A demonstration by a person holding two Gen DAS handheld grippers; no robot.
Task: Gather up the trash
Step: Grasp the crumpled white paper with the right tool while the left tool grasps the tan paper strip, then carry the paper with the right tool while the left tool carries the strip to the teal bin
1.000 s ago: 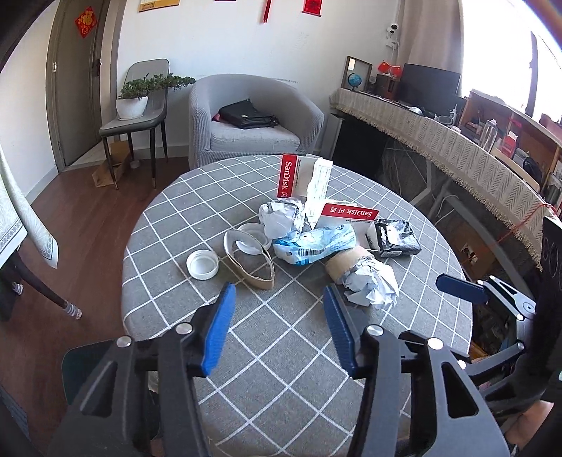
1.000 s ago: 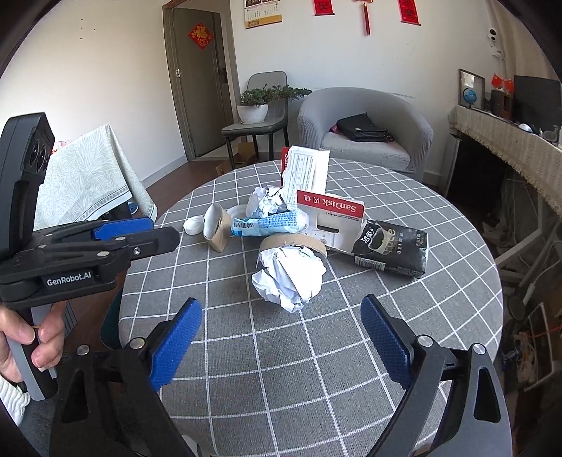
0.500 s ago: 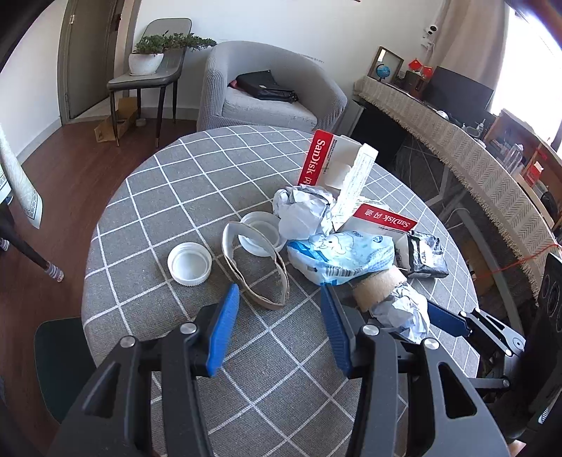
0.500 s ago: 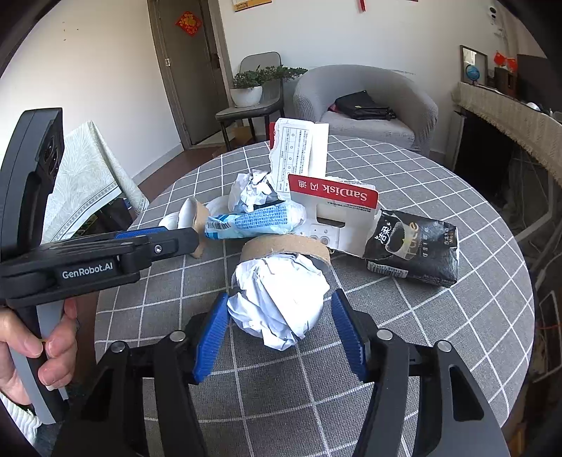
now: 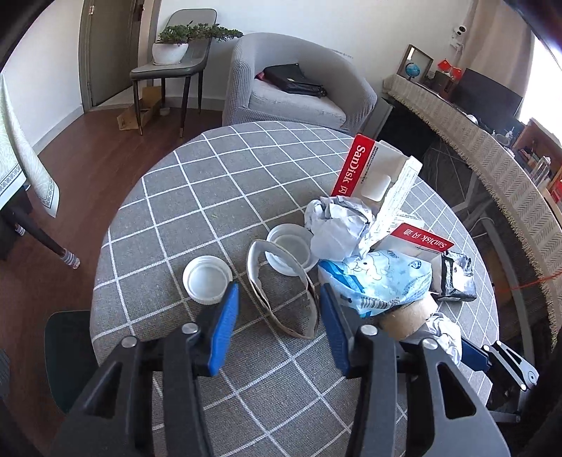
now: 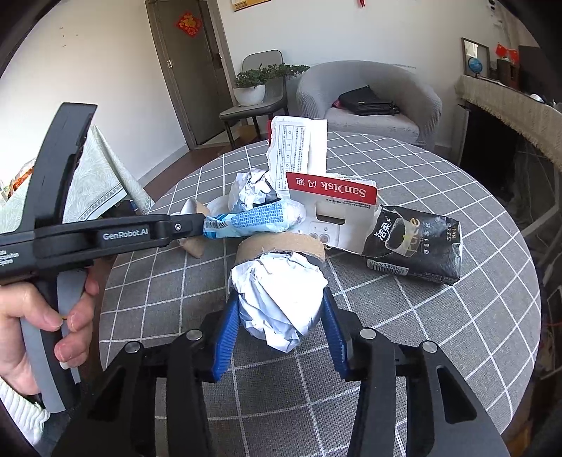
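Both hand-held grippers (image 5: pixel 277 313) (image 6: pixel 279 328) slant down tableward.

Place: a home living room.
Seating: a grey tub armchair (image 5: pixel 295 91) stood by the white wall, a black bag (image 5: pixel 293 79) on its seat.
Side chair: a grey chair (image 5: pixel 168 66) beside it bore a potted plant (image 5: pixel 172 45).
Table: a round table (image 5: pixel 196 197) wore a grey checked cloth.
Floor: dark wood boards (image 5: pixel 87 165).
Door: a grey-brown door (image 6: pixel 189 70) carried a red paper ornament (image 6: pixel 189 24).
Sideboard: a long counter (image 5: pixel 491 161) under a woven runner held a small globe (image 5: pixel 411 70), a picture frame (image 5: pixel 418 56) and a dark screen (image 5: pixel 488 95).
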